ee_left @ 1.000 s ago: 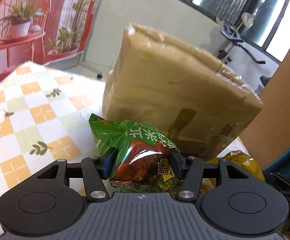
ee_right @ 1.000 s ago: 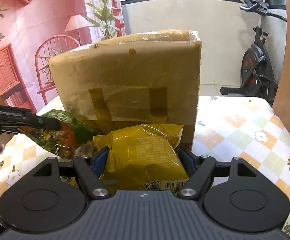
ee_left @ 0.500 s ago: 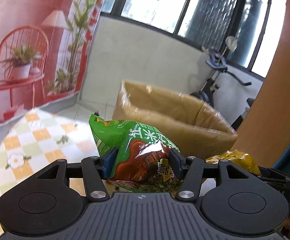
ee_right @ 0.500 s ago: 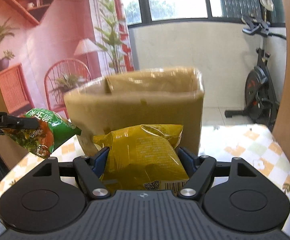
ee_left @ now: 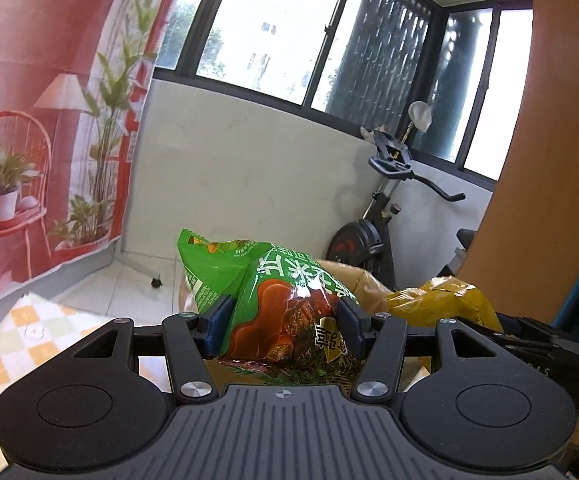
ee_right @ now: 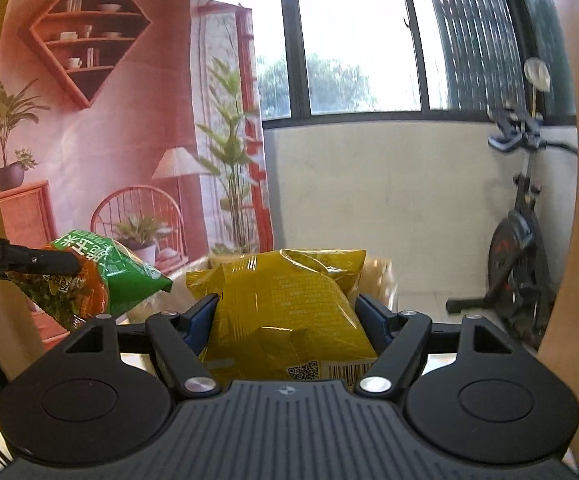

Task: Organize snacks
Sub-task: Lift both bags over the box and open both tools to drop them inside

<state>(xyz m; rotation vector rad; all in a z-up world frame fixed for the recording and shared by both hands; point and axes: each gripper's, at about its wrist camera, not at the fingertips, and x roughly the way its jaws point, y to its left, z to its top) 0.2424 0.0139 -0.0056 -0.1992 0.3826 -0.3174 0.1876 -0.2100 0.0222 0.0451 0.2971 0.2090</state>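
**2 snack bags held up over the box**

The cardboard box (ee_left: pixel 365 280) sits low behind both bags. The right gripper (ee_right: pixel 287 312) is clenched on the yellow bag (ee_right: pixel 289 304); the left gripper (ee_left: pixel 281 320) grasps the green bag (ee_left: pixel 273 300), side by side.

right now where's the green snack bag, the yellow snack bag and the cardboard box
green snack bag (ee_left: pixel 285 304), left wrist view, on its red printed front
yellow snack bag (ee_right: pixel 289 300), right wrist view, on its middle panel
cardboard box (ee_left: pixel 363 282), left wrist view, on its visible upper edge
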